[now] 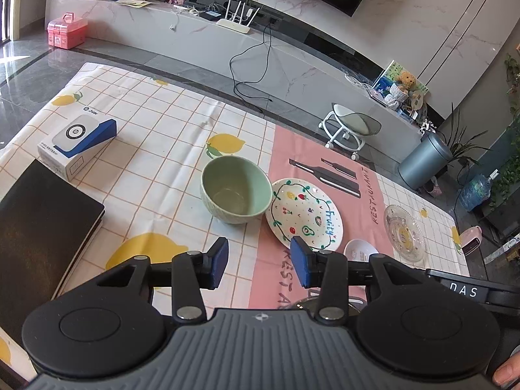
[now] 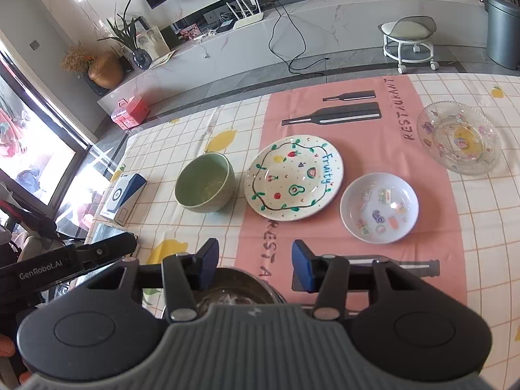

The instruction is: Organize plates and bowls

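A green bowl stands on the table beside a white fruit-painted plate. A small pale dish with stickers lies right of the plate, and a clear glass plate lies further right. A dark metal bowl sits just under my right gripper. My left gripper is open and empty, above the table short of the green bowl and the plate. My right gripper is open and empty, short of the plate.
A white and blue box and a black notebook lie on the left of the table. The checked cloth has a pink mat in the middle. Beyond the far table edge is floor with a small stool.
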The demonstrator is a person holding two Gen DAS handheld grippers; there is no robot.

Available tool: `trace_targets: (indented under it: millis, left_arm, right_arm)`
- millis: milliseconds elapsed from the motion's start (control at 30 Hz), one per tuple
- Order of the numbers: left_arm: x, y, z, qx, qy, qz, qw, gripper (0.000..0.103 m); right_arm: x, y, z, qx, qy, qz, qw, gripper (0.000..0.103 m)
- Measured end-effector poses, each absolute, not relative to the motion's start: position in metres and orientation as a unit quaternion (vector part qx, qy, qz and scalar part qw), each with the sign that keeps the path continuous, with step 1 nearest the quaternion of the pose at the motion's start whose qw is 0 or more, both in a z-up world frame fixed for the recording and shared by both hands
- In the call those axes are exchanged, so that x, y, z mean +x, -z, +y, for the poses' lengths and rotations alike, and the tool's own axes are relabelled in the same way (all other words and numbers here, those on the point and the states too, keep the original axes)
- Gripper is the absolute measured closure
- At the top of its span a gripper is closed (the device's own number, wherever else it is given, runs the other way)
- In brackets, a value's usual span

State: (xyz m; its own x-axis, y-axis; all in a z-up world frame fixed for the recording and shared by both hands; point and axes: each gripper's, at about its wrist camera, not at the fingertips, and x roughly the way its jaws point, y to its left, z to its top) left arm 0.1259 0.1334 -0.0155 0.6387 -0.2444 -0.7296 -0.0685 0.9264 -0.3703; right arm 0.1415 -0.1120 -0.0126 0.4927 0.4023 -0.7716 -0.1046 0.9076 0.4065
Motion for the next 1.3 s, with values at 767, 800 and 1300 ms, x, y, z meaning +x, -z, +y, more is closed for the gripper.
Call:
trace_targets:
  millis: [767,800,1300]
  left_arm:
    - [0.234,0.091,0.178,-0.233,0.028,0.471,0.851,0.061]
    - [0.236,0.095,0.178,-0.236,0.028,0.473,0.848,0.064]
    - [0.259,0.112,0.165,-0.187,-0.007,0.496,0.848,0.094]
  right_arm:
    - [0.271,0.077,-0.018,0.120,-0.164,0.550,0.810,0.079]
    - [0.275,0.080,-0.016,0.120,-0.162,0.554,0.807,0.080]
    - [0.294,0.105,-0.006,0.130,-0.129,0.581,0.793,0.094]
